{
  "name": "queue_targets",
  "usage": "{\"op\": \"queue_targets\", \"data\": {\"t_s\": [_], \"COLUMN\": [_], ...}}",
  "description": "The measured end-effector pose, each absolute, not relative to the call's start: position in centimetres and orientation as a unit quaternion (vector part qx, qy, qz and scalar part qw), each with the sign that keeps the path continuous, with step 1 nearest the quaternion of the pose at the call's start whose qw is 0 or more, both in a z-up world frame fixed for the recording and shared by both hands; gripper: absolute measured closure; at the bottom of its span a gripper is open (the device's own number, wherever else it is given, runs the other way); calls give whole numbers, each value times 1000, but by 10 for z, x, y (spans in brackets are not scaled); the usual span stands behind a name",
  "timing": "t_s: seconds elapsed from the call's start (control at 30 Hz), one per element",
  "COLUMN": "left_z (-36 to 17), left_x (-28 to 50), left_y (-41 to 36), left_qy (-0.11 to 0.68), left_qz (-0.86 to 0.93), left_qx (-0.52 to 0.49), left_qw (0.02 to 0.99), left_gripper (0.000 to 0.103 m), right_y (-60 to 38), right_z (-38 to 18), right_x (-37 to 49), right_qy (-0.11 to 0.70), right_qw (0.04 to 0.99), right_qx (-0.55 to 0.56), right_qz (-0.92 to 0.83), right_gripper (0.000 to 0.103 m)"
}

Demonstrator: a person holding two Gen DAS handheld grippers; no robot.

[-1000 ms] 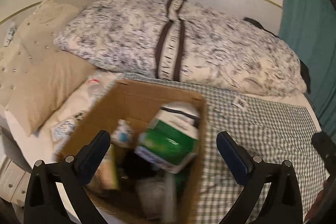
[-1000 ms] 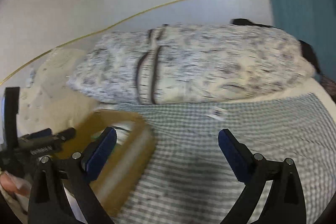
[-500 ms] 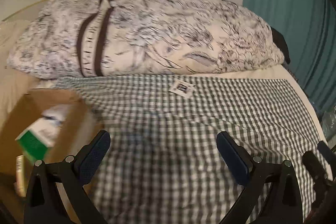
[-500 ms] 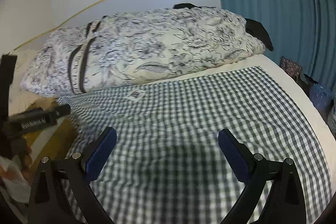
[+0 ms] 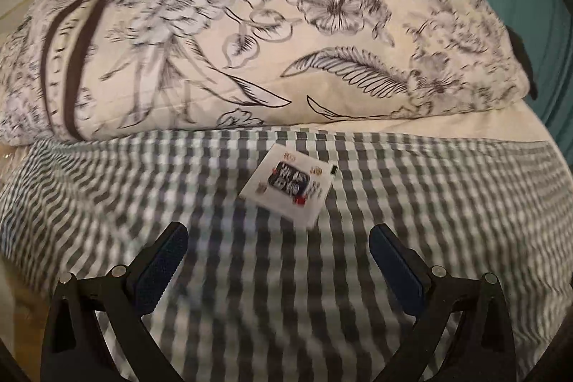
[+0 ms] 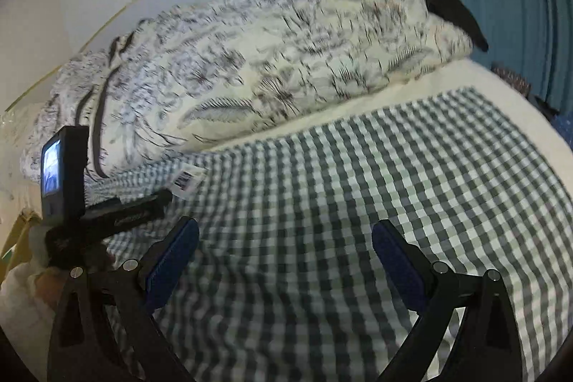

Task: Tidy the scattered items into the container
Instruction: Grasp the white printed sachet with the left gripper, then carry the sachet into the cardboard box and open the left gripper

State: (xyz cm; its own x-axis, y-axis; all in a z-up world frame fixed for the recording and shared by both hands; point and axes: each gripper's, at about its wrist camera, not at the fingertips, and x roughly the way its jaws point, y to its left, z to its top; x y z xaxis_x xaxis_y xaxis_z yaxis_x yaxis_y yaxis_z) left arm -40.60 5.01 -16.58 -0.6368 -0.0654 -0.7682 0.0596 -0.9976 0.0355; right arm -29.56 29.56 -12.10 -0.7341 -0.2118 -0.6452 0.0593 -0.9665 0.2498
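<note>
The left gripper (image 5: pixel 278 260) hung low over the checked blanket (image 5: pixel 250 310), its jaws spread wide and holding nothing. Just ahead of its fingertips lay a small flat packet (image 5: pixel 288 189), white with a dark printed panel, flat on the blanket and just short of the big flower-print pillow (image 5: pixel 250 34). The packet sat almost centred between the two blue pads (image 5: pixel 157 271), a little toward the right one, so the gripper seemed to be lined up on it as the next thing to collect. It lay tilted on the blanket, one corner toward the pillow, and being so thin it would probably need the fingers pressed into the soft cloth to get under an edge.

The right gripper (image 6: pixel 284 260) also stood released and empty, over a bare stretch of blanket farther from the pillow. It looked to be kept clear there, waiting, so as not to crowd the left one. From its camera the packet (image 6: pixel 187 180) showed near the pillow, just beyond the left gripper's black handle, and only its barcode end could be made out.

The container barely showed: a brown cardboard edge (image 6: pixel 16 231) at the far left of the right view, beside the person's hand (image 6: pixel 46 289). What it held could not be seen. No other loose item showed on the blanket.
</note>
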Motion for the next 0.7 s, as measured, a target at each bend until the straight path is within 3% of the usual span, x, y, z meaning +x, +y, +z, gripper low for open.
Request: {"op": "queue_targets", "data": {"t_s": [0.3, 0.37, 0.4, 0.43, 0.53, 0.7], "left_z": [-206, -207, -205, -203, -200, -180], "left_x": [-466, -465, -464, -461, -454, -409], "left_y": [49, 42, 41, 40, 41, 29], "left_qy": [-26, 4, 10, 7, -10, 21], "left_qz": [-891, -894, -897, -899, -899, -902], "left_qx": [449, 447, 443, 439, 439, 431], "left_qw": [55, 27, 14, 5, -6, -22], "left_gripper": [2, 25, 57, 81, 99, 100], "right_y": [319, 320, 320, 320, 318, 310], "right_z": [-143, -147, -149, -151, -155, -146], "right_x": [-332, -334, -333, -332, -327, -301], "right_qy": [-115, -114, -116, -122, -130, -133], "right_qw": [57, 53, 52, 51, 50, 55], "right_qx": [391, 394, 395, 394, 396, 383], "right_qz": [-911, -910, -910, -909, -907, -912], "right_gripper": [5, 5, 5, 5, 5, 5]}}
